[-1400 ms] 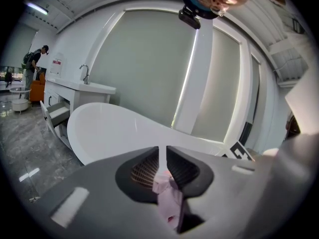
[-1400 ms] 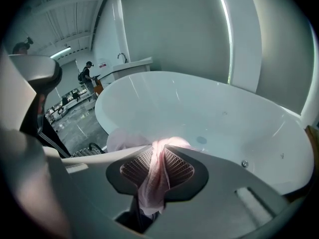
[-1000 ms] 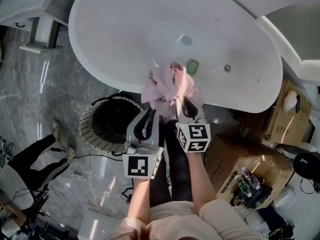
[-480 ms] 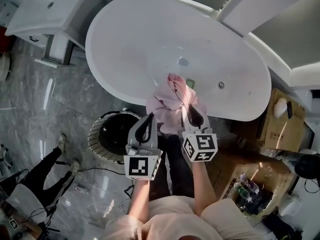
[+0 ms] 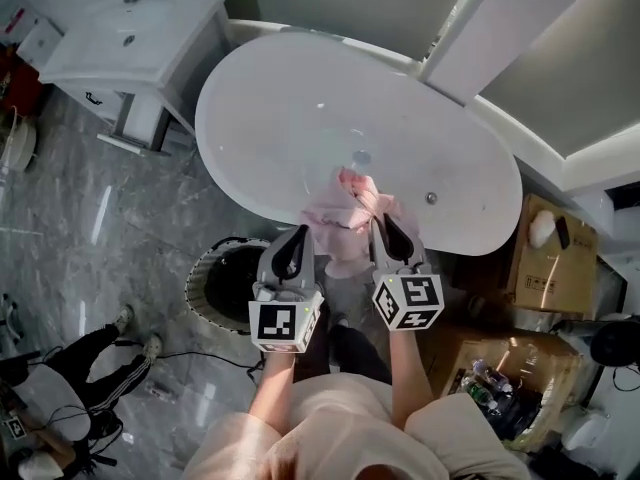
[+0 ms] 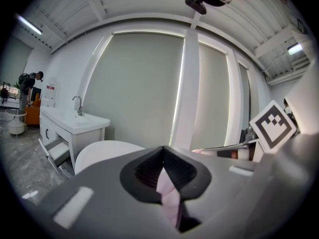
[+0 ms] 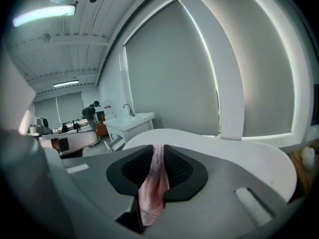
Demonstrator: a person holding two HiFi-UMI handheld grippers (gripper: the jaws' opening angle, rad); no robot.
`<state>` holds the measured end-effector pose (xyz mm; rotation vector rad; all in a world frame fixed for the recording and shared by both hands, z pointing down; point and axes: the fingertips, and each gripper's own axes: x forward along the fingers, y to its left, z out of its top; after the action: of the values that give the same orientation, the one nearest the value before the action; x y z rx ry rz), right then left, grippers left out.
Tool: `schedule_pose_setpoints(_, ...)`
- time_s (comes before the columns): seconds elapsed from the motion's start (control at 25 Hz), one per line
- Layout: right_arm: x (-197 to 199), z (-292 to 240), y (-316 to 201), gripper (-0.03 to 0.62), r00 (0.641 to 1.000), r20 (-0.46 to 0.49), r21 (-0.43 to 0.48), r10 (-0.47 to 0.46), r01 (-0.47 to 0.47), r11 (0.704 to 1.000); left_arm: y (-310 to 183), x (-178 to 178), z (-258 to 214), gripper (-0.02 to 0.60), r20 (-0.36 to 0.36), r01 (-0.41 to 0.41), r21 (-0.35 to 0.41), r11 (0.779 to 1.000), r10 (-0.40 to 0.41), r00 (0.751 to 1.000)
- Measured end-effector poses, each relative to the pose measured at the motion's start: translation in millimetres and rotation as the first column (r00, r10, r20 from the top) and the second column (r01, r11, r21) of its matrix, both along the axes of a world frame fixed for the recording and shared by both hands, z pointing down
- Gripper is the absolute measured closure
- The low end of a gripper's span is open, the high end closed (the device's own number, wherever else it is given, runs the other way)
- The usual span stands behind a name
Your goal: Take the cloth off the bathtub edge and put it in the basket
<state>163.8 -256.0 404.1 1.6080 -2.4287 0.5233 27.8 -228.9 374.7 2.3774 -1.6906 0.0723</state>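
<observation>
gripping one cloth with both tongs, we have the left gripper clamped on one pink fold and the right gripper on another. the cloth hangs bunched over the tub's near rim. the basket sits on the floor just beside the tub, with a sink beyond.

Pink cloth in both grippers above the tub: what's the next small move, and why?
Probably carry the pink cloth left, over the basket: left gripper and right gripper both clamp it, it looks lifted off the bathtub, and the basket stands beside it.
</observation>
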Motion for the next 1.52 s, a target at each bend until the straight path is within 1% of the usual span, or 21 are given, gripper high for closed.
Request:
schedule_pose_setpoints(0.08, 8, -16, 8, 0.530, 1.000, -0.002, 0.018, -0.011, 0.011, 1.000, 10, 3, -5, 0.580, 0.026, 0.002, 0.007, 1.000, -0.002, 1.000)
schedule_pose_setpoints(0.2, 20, -44, 19, 0.530, 1.000, 0.002, 0.062, -0.025, 0.025, 0.998, 26, 9, -16, 0.580, 0.012, 0.021, 0.011, 1.000, -0.021, 1.000)
schedule_pose_setpoints(0.4, 37, -93, 50, 0.530, 0.999, 0.009, 0.132, -0.044, 0.042, 0.990, 59, 30, -58, 0.580, 0.022, 0.021, 0.075, 0.997, -0.022, 1.000)
schedule_pose_setpoints(0.56, 55, -121, 75, 0.530, 0.999, 0.009, 0.179, -0.043, 0.040, 0.983, 86, 50, -89, 0.580, 0.044, 0.007, 0.149, 0.989, -0.013, 0.999)
schedule_pose_setpoints(0.84, 67, -154, 108, 0.530, 0.998, 0.038, 0.216, -0.045, 0.035, 0.976, 121, 54, -121, 0.580, 0.053, 0.000, 0.196, 0.981, -0.011, 0.999)
schedule_pose_setpoints(1.04, 67, -173, 122, 0.530, 0.997, 0.068, 0.238, -0.040, 0.022, 0.971, 132, 53, -131, 0.580, 0.061, -0.019, 0.216, 0.976, 0.006, 0.998)
schedule_pose_setpoints(1.24, 59, -184, 133, 0.530, 0.995, 0.087, 0.247, -0.056, 0.033, 0.968, 139, 47, -136, 0.580, 0.059, -0.015, 0.222, 0.975, 0.002, 0.998)
schedule_pose_setpoints(1.4, 51, -196, 137, 0.530, 0.993, 0.087, 0.274, -0.083, 0.057, 0.960, 145, 38, -140, 0.580, 0.059, 0.008, 0.230, 0.973, -0.022, 0.998)
schedule_pose_setpoints(1.52, 36, -206, 137, 0.530, 0.989, 0.084, 0.295, -0.119, 0.089, 0.951, 150, 26, -145, 0.580, 0.058, 0.042, 0.237, 0.970, -0.058, 0.997)
